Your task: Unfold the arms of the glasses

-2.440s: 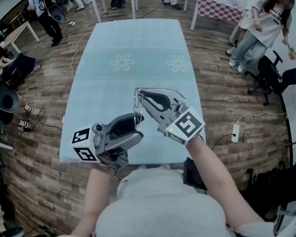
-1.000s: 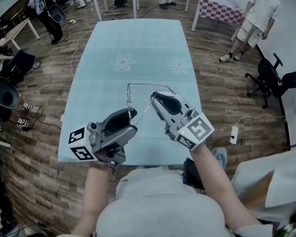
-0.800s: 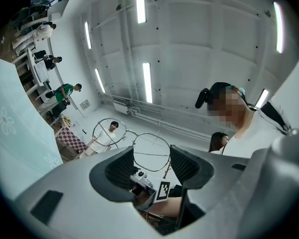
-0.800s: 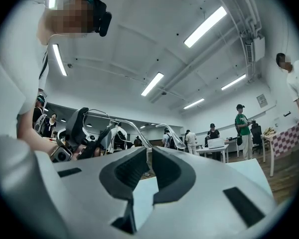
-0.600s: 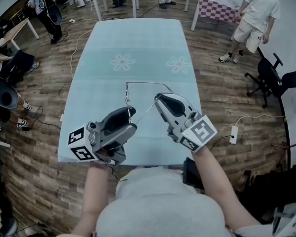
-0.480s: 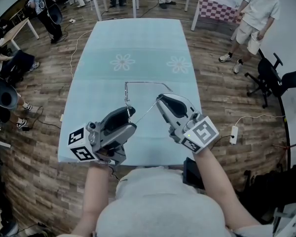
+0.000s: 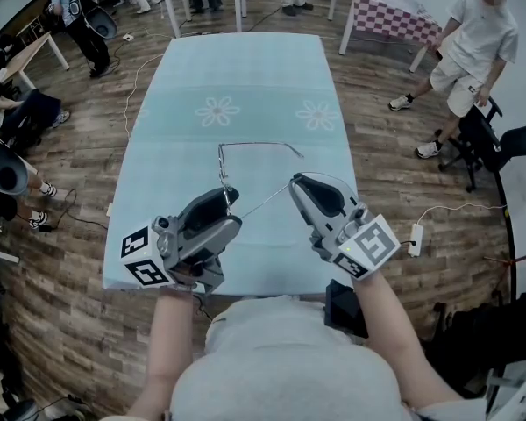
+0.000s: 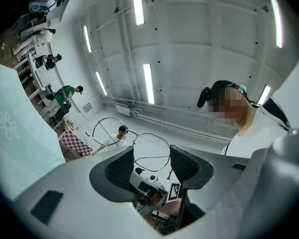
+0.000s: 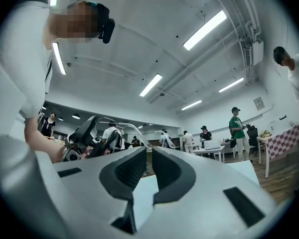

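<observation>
Thin wire-rimmed glasses (image 7: 254,145) hang in the air above the near end of the light blue table (image 7: 245,77). My left gripper (image 7: 226,198) is shut on their front frame; in the left gripper view the round lenses (image 8: 150,146) stand just beyond its pads (image 8: 122,169). One arm runs free along the top toward the right. The other arm slants down to my right gripper (image 7: 294,182), which is shut on its end. In the right gripper view that arm (image 9: 133,132) leads from the left gripper (image 9: 87,131) to the narrow gap of the right gripper (image 9: 149,156).
The table's near edge (image 7: 245,289) lies just below both grippers. A black office chair (image 7: 482,134) and a person (image 7: 473,42) are at the right, with a power strip (image 7: 418,235) on the wooden floor. More people and tables are at the back.
My right gripper has moved right and toward me, swinging the held arm out from the frame. The left gripper has stayed in place. The person at the right has walked on.
</observation>
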### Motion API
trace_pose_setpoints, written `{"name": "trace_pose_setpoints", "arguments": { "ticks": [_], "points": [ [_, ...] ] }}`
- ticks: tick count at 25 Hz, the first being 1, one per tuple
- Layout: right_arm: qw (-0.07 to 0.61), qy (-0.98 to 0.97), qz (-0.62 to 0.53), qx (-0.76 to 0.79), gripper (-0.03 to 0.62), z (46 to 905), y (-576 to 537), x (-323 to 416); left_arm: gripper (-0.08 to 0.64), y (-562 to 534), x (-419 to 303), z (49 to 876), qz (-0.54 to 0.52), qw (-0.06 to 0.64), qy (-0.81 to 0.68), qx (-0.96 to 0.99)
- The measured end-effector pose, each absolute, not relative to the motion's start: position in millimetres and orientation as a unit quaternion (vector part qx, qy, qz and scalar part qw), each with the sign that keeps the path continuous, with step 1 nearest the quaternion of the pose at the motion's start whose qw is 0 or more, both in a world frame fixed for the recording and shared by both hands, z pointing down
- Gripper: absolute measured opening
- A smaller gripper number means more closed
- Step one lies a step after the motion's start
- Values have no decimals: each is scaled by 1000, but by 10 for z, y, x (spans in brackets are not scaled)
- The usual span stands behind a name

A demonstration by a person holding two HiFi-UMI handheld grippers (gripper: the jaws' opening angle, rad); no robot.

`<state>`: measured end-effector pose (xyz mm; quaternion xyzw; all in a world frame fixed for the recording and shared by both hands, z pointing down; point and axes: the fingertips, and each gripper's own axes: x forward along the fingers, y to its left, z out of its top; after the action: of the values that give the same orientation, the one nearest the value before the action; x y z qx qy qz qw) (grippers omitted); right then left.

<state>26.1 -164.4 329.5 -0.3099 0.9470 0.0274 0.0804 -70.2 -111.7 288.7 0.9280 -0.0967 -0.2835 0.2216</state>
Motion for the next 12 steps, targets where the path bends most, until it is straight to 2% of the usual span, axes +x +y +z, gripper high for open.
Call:
{"name": "trace_pose_setpoints", "arguments": {
  "ticks": [12],
  "points": [
    [80,946,36,-312,38,3243,-1517,388,238,-1121,-704,2905,-281,218,-112,928]
  ]
}}
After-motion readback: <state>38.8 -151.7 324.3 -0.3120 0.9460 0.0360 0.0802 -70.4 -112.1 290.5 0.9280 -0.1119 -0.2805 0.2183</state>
